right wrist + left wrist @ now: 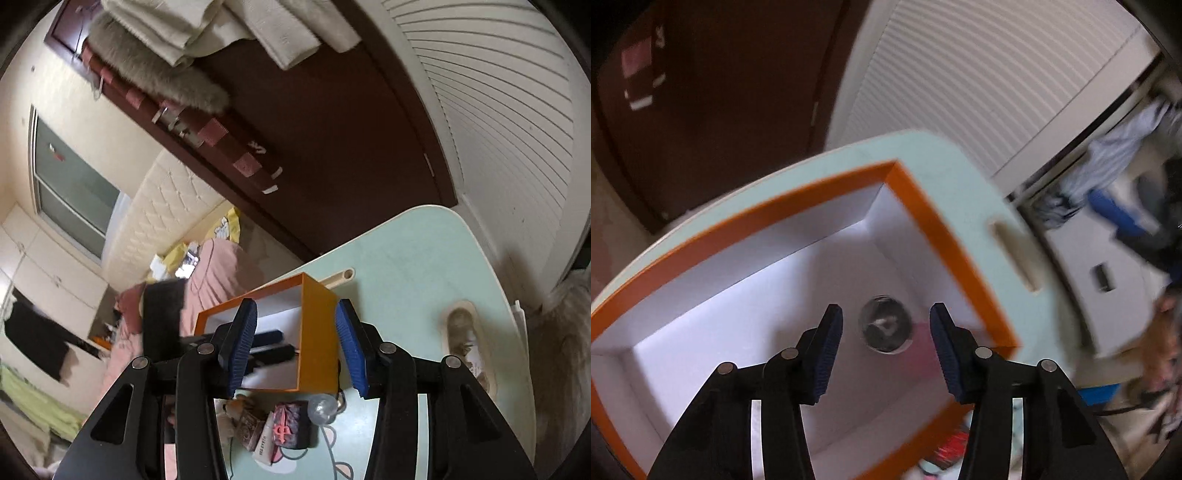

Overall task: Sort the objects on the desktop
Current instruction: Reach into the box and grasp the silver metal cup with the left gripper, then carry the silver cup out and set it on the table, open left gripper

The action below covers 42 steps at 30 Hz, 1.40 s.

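Over orange box, left fingers spread, empty.

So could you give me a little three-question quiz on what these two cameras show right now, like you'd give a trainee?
1. True or false: the left hand-held gripper is clamped on the round object.
2. What colour is the rim of the box that the left hand-held gripper hangs over?
3. In the right wrist view, where do the small items lie? A: inside the box. B: on the table beside the box. C: on the floor.

Key:
1. False; its jaws stand apart and the object lies on the box floor.
2. Orange.
3. B.
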{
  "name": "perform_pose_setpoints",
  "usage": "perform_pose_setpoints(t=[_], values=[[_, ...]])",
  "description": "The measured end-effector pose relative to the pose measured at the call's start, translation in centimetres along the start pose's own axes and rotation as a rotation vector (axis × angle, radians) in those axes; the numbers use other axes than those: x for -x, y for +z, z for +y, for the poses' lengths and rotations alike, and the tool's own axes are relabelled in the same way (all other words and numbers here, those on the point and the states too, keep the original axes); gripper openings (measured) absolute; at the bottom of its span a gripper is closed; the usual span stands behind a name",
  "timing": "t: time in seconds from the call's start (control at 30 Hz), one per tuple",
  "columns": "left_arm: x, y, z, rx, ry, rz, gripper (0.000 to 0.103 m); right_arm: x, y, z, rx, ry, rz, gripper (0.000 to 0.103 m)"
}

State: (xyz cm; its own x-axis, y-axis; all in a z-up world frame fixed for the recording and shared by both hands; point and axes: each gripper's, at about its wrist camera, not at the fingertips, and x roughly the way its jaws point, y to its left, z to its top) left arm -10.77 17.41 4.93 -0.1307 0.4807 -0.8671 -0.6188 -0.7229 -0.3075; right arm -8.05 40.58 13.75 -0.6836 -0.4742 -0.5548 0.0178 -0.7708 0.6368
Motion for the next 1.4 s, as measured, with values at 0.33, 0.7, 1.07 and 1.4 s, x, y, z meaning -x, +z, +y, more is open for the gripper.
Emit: perform_pose_setpoints(t=[0.33,0.7,1.07,1.4], values=[[-0.3,0.0,0.0,-0.073,0.117,-0.012,0.028,1.0,-0.2,-1.3,-0.032,0.05,0.041,0.046],[7.0,-1.6,2.6,0.001,0.069,-0.209,0.027,-0.2,-0.9,0.1,-0.019,0.056,0.059,0.046],[12.3,-10.1,2.9,0.095,0.03,-0.249,0.027,3.7,0.8,-0.9,-0.004,0.056,0.068,0.046],[9.0,-13.6,5.8,0.238,0.044,-0.26,0.027,5.0,0.6,0.3,0.036,0.063,0.093,0.046]])
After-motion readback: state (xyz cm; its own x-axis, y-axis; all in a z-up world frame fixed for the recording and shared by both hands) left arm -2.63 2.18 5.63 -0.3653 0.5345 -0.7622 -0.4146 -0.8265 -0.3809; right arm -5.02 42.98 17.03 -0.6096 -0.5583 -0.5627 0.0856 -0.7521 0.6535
